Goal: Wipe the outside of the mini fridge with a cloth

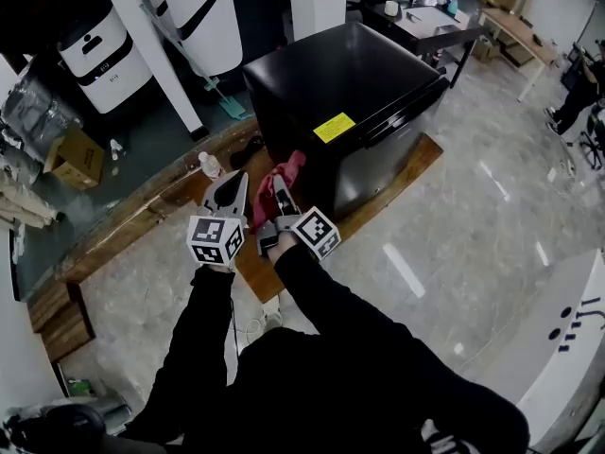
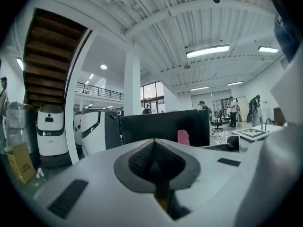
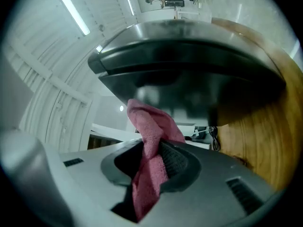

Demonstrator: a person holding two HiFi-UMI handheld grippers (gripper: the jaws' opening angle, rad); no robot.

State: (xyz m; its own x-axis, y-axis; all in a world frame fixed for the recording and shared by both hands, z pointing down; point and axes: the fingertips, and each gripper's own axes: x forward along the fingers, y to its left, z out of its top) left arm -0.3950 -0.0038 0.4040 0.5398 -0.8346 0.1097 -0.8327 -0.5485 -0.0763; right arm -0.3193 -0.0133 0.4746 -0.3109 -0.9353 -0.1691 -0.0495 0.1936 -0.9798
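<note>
Wooden platform (image 1: 142,218) under black mini fridge (image 1: 350,74), pink cloth (image 3: 152,126) in right claw (image 3: 151,157)

Pink cloth (image 3: 147,122) pinched in the right gripper (image 3: 149,151) looks like fuzzy terry, fridge (image 3: 189,70) just ahead is smooth glossy black, plank (image 3: 255,141) beside it is grainy wood.

We're looking at a black mini fridge (image 1: 350,74) that's wearing a bright yellow sticker (image 1: 334,127). The cloth (image 3: 150,141) is showing up pinkish-red against the pale grey right gripper (image 3: 152,146) with its dark grey pads. The left gripper (image 2: 154,143) is showing the same greys. Both marker cubes (image 1: 216,239) are sporting black-and-white squares. We're seeing a warm brown wood-grain platform (image 1: 132,218), a glossy light grey floor (image 1: 492,206) and black sleeves (image 1: 203,348).
</note>
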